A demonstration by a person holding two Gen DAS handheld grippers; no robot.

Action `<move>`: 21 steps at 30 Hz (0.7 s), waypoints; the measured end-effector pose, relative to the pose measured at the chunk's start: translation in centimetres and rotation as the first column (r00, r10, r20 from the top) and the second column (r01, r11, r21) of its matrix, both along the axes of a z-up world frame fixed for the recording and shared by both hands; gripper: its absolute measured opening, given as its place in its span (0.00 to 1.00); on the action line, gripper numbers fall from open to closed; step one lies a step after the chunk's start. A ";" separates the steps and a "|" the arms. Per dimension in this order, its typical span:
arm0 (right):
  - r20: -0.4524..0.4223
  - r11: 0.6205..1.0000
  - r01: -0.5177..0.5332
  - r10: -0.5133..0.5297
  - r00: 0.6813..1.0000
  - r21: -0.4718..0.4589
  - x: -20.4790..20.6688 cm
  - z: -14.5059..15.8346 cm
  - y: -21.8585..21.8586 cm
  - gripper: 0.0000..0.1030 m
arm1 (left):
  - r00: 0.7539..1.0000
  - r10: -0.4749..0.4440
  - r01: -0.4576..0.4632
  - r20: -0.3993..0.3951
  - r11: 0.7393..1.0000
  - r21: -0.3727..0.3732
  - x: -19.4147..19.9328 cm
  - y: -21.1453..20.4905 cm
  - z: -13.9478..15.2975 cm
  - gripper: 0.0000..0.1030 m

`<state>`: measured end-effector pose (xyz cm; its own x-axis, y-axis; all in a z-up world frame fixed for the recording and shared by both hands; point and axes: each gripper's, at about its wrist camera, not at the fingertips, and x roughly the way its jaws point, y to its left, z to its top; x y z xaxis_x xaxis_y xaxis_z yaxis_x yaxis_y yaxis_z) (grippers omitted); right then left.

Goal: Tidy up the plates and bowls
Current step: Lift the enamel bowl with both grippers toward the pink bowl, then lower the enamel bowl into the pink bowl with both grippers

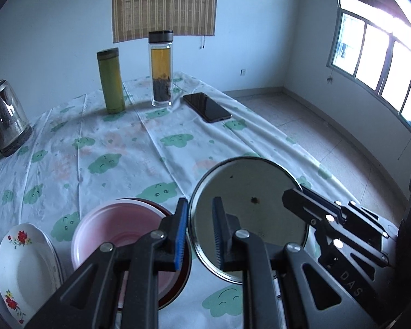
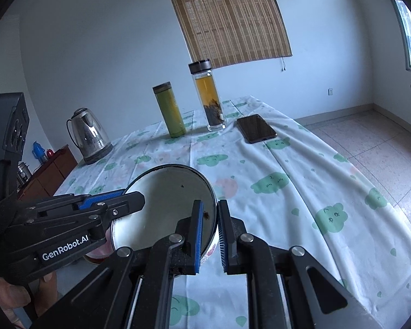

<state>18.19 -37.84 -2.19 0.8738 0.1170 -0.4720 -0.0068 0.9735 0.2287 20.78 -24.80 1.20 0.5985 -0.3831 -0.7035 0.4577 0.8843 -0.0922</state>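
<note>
Left wrist view: the left gripper (image 1: 198,231) is clamped on the near-left rim of the metal bowl (image 1: 246,205), one finger outside the wall and one inside. The right gripper (image 1: 301,192) pinches the rim on the bowl's right side. Two grips on opposite edges probably keep the bowl level and stop it swinging while it is carried. The bowl looks to be off the cloth, tilted toward the camera, though its underside is hidden. Just left of it sit the pink bowl (image 1: 117,224), nested in a dark red bowl (image 1: 183,268), and further left a stack of flowered plates (image 1: 24,268). Like is grouped with like there, so the metal bowl likely belongs on the pink one.

Right wrist view: the right gripper (image 2: 209,230) is closed on the bowl's (image 2: 167,192) near-right rim, the wall between its blue pads. The left gripper (image 2: 123,196), held by a hand (image 2: 8,296), bites the rim at the left. The bowl lies directly ahead of both sets of fingers. Far on the table (image 2: 287,170) stand a kettle (image 2: 89,137), a green flask (image 2: 170,109), a tea bottle (image 2: 208,96) and a phone (image 2: 256,128), well apart from the dishes.
</note>
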 end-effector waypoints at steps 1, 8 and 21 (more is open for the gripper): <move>0.008 1.000 -0.003 0.003 1.000 -0.004 -0.2 0.3 0.3 0.12 | 1.000 0.003 -0.003 0.005 1.000 -0.004 -0.1 0.2 0.2 0.14; 0.046 0.999 -0.024 0.025 0.999 -0.031 -1.0 2.2 2.1 0.12 | 0.999 0.018 -0.016 0.038 0.999 -0.048 -0.8 2.3 1.5 0.14; 0.093 0.996 -0.060 0.066 0.993 -0.059 -1.8 4.2 5.2 0.12 | 0.991 0.071 -0.058 0.111 0.992 -0.111 -2.0 6.1 3.6 0.14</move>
